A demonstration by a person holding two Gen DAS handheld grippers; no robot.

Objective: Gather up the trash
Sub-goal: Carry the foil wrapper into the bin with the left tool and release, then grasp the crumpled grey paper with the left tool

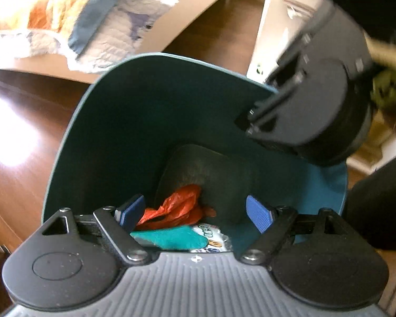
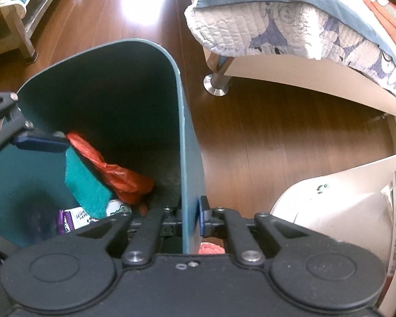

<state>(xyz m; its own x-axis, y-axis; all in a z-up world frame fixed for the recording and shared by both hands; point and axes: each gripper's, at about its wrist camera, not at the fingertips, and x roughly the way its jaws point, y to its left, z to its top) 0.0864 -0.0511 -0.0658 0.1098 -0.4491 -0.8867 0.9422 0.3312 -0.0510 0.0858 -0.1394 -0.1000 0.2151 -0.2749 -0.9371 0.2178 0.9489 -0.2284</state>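
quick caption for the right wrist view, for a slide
Right claw clamps the wall of a teal bin holding an orange plastic bag and wrappers, over a wooden floor.

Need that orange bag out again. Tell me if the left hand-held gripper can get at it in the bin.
Probably yes. The left hand-held gripper is open above the bin's mouth, with the orange bag directly beyond its fingers and nothing covering it. The right hand-held gripper only clamps the bin wall at the side.

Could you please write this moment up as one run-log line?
left hand-held gripper: open over teal bin | right hand-held gripper: shut on bin wall | inside: orange bag, teal cloth, wrappers
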